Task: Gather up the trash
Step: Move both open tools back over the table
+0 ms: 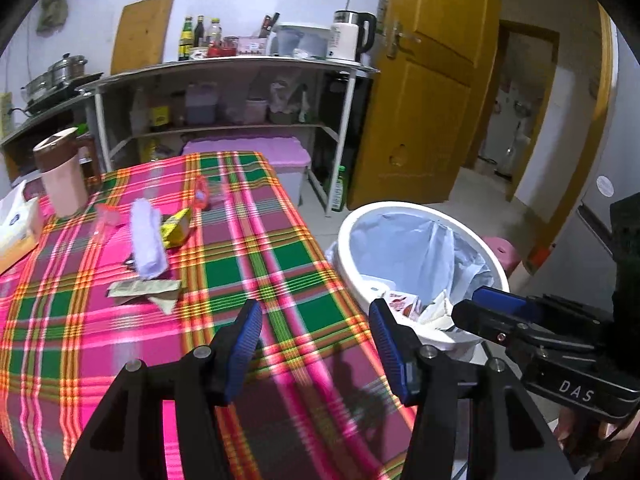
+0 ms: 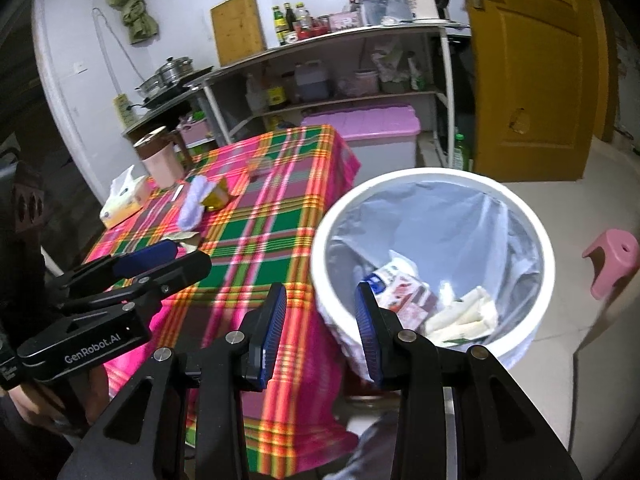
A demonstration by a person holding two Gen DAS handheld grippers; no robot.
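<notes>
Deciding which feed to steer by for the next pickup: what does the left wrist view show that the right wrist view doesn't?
Left wrist only: the flat torn wrappers near the table's front in full, a small red packet further back, and the hallway through the open door.

Right wrist only: the pink stool on the floor, the green cloth hanging on the wall, and the whole bin interior.

Both: the plaid tablecloth, white trash bin with trash inside, white crumpled paper, yellow wrapper, and both tongs open and empty.
</notes>
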